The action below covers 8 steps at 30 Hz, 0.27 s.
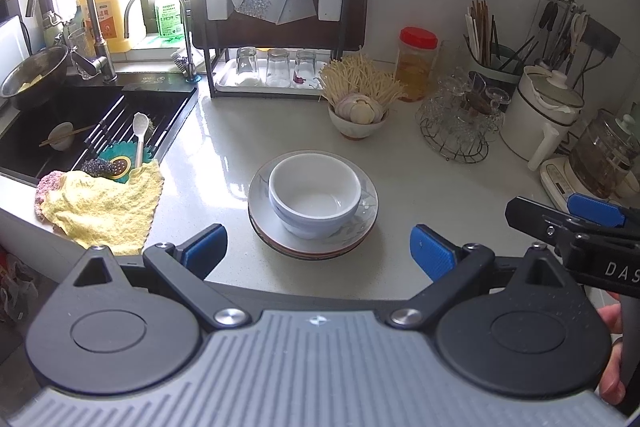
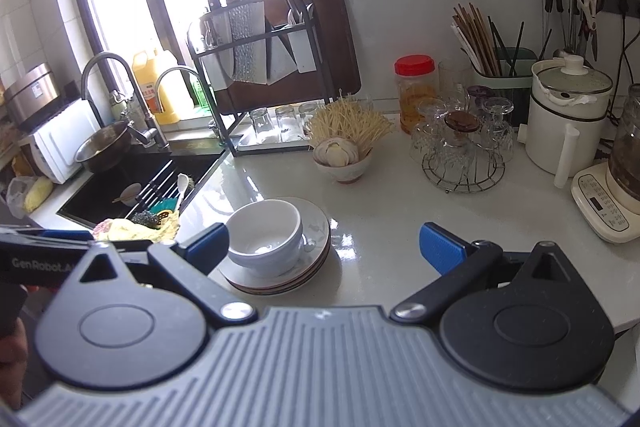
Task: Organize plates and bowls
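Note:
A white bowl point(image 1: 315, 194) sits on a small stack of plates point(image 1: 370, 205) in the middle of the pale counter; the bowl point(image 2: 265, 233) and plates point(image 2: 316, 227) also show in the right wrist view. My left gripper point(image 1: 319, 251) is open and empty, just in front of the stack, jaws wider than the plates. My right gripper point(image 2: 324, 247) is open and empty, to the right of the stack, its left finger close beside the bowl. The right gripper's body also shows at the right edge of the left wrist view point(image 1: 580, 227).
A black sink point(image 1: 80, 123) with a yellow cloth point(image 1: 104, 207) on its rim lies left. A bowl of garlic and noodles point(image 1: 358, 115), a dish rack point(image 1: 276, 27), a glass holder point(image 1: 460, 123), a red-lidded jar point(image 1: 416, 63) and kettles point(image 1: 540, 111) stand behind and right.

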Tool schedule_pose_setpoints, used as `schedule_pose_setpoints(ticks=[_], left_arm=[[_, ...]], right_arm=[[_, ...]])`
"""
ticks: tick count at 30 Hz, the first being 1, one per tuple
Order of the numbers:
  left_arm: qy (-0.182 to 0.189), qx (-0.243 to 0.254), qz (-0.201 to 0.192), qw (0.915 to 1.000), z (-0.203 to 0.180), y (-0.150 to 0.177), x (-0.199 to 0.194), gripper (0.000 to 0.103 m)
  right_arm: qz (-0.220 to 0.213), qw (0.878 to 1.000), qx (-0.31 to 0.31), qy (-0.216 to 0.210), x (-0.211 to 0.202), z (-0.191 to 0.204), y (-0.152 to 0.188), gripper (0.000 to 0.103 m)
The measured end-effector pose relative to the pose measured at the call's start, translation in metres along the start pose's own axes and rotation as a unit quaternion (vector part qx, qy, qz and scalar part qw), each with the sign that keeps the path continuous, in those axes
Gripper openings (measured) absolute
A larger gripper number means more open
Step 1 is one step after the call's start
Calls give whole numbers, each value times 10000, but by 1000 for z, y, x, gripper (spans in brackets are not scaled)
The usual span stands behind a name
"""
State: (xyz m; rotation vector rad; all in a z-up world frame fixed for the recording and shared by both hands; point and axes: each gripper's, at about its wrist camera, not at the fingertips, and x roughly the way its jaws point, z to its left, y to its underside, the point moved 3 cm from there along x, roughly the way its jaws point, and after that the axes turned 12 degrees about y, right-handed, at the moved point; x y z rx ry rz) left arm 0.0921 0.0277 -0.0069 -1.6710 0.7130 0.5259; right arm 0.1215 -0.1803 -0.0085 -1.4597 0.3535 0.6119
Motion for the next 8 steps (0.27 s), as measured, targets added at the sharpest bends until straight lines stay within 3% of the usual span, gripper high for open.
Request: schedule_pose_setpoints(ticks=[8], left_arm=[[71,59,-20,10000,-4,-2,0,100]], right_arm=[[-13,10000,-15,44,0,1,0,103]])
